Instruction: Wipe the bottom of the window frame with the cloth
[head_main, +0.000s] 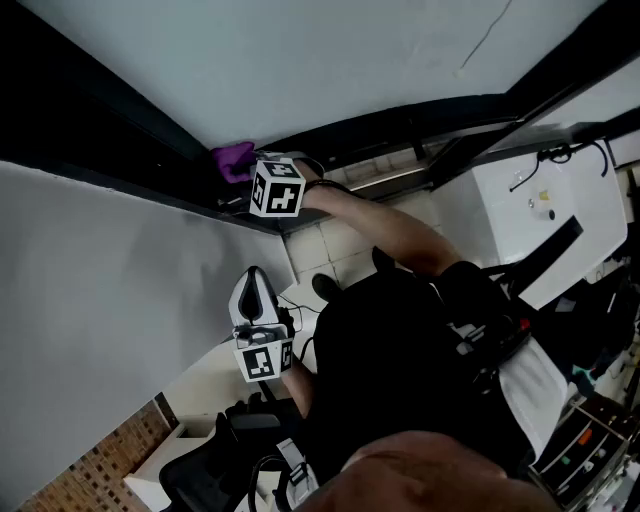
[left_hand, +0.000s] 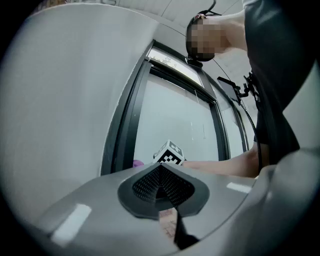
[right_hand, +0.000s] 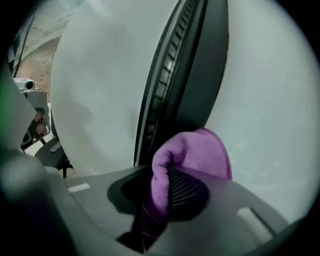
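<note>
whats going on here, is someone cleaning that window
A person holds a gripper in each hand. The right gripper is shut on a purple cloth and has it up at the dark window frame, beside the glass. Whether the cloth actually presses on the frame is hard to tell. The left gripper is shut with nothing in it, held back near the grey wall, away from the cloth.

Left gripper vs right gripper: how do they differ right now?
The right gripper grips the purple cloth; the left gripper holds nothing. The right gripper is up at the dark window frame; the left gripper sits apart from it, beside the grey wall. Both have their jaws closed.
</note>
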